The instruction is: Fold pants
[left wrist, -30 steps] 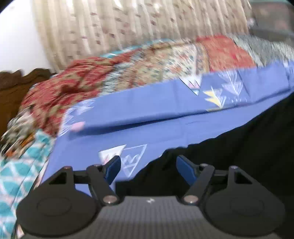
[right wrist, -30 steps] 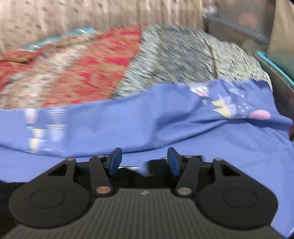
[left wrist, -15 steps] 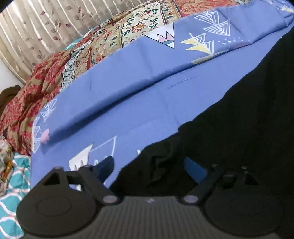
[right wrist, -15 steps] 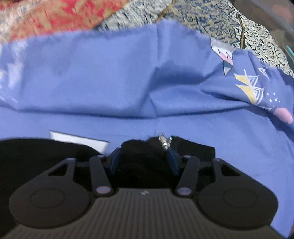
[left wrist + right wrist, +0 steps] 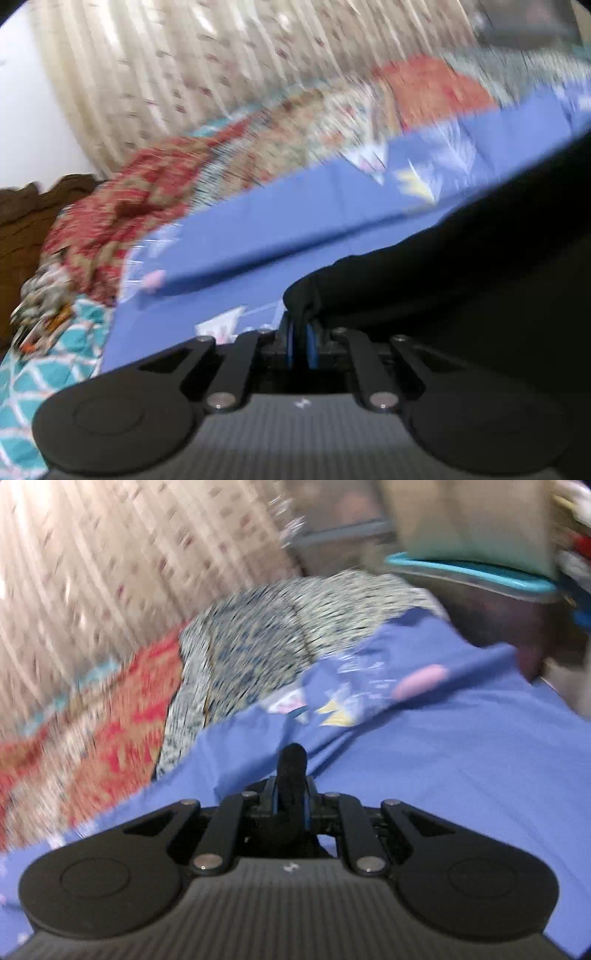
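The black pants (image 5: 461,258) lie on a blue bedsheet (image 5: 280,221) and fill the right side of the left wrist view. My left gripper (image 5: 301,332) is shut on a bunched corner of the pants, lifted off the sheet. In the right wrist view, my right gripper (image 5: 291,794) is shut on a fold of the black pants (image 5: 292,771) that sticks up between the blue pads. Both views are blurred by motion.
Patterned red and cream quilts (image 5: 155,192) are piled at the back of the bed, with a grey patterned one (image 5: 273,635) to the right. A curtain (image 5: 207,62) hangs behind. A dark wooden headboard (image 5: 22,218) is at left. A teal-rimmed tub (image 5: 472,572) stands at right.
Both grippers were open over the pants' edge; they have closed on the fabric and lifted it, and both views have tilted up toward the curtain.
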Demonstrator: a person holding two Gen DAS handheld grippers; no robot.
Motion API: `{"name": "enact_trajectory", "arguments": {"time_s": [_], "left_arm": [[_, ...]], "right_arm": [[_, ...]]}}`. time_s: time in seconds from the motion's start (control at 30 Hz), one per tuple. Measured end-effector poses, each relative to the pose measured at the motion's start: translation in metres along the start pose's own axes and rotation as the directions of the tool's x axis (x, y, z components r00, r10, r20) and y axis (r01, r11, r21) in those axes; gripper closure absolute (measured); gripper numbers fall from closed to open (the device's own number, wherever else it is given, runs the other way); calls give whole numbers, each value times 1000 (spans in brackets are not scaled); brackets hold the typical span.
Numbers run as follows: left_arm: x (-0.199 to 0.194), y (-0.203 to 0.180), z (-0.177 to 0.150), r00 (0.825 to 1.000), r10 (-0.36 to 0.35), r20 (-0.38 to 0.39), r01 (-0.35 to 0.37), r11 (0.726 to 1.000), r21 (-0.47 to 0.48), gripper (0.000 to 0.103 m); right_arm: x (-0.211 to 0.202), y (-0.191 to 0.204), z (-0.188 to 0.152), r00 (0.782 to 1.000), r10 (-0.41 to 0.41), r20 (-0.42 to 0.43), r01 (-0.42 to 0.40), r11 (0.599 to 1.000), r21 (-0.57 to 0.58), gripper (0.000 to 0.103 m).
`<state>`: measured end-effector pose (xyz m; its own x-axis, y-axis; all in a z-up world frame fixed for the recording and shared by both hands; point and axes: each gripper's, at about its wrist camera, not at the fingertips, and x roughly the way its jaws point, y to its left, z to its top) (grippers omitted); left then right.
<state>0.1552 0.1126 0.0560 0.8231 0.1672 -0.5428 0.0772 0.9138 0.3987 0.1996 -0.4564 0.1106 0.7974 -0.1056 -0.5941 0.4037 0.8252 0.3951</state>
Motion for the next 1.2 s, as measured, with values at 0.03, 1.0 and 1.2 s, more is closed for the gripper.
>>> {"name": "enact_trajectory", "arguments": {"time_s": [0.03, 1.0, 1.2], "left_arm": [[-17, 4, -4, 1000, 9, 25, -9, 1000, -20, 96], [-195, 49, -134, 993, -112, -49, 70, 855, -514, 52], [-117, 54, -120, 962, -134, -237, -17, 840, -543, 46]], "right_arm": [[-15, -11, -4, 1000, 6, 7, -6, 1000, 31, 89], [-189, -149, -137, 989, -88, 116, 75, 991, 111, 44], [-145, -92, -134, 997, -73, 17, 75, 964, -253, 44]]}}
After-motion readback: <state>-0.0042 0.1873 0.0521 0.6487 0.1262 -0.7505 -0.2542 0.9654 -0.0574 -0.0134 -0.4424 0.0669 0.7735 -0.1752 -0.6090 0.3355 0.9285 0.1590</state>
